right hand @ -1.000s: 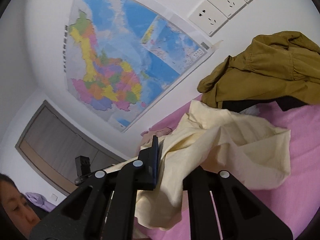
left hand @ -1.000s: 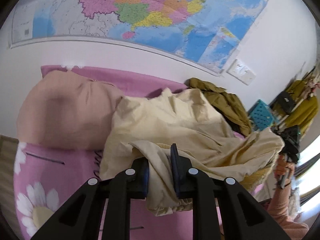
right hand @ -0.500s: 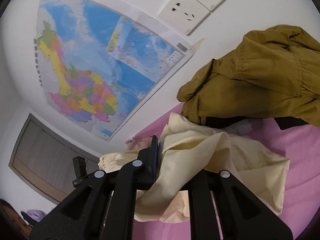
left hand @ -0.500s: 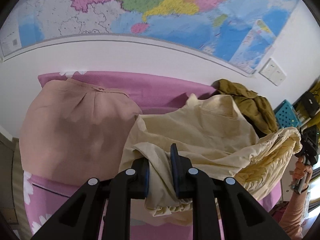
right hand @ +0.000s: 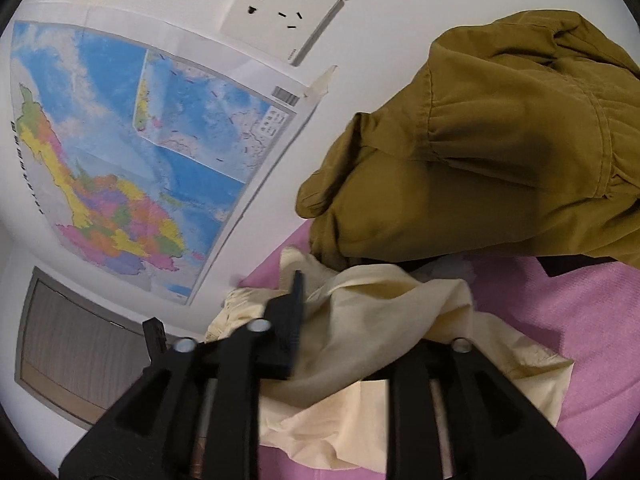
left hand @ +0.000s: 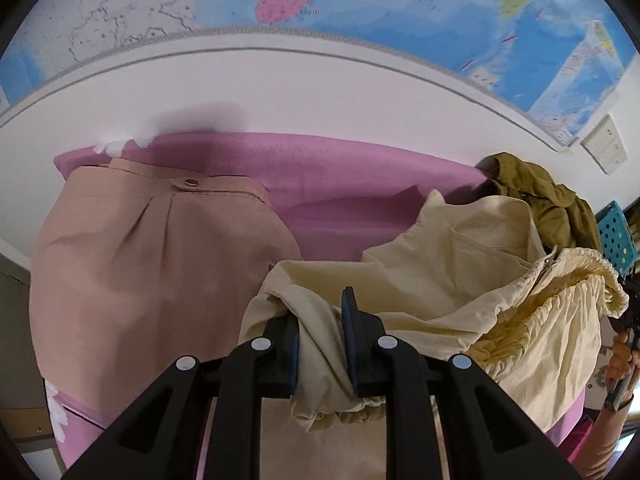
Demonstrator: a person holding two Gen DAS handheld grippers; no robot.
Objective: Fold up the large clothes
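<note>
Beside the wall, left tongs (left hand: 320,332) pinch the cream garment (left hand: 460,280); right tongs (right hand: 340,328) have just loosened.

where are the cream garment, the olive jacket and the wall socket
cream garment (left hand: 460,280), left wrist view, spread middle panel
olive jacket (right hand: 500,168), right wrist view, bunched body
wall socket (right hand: 280,12), right wrist view, faceplate centre

Little can be read: the wall map (right hand: 132,168) carries a barcode, a small legend and printed place names, all too small or blurred to make out, and the wall socket (right hand: 280,12) bears tiny illegible lettering on its edge.
</note>
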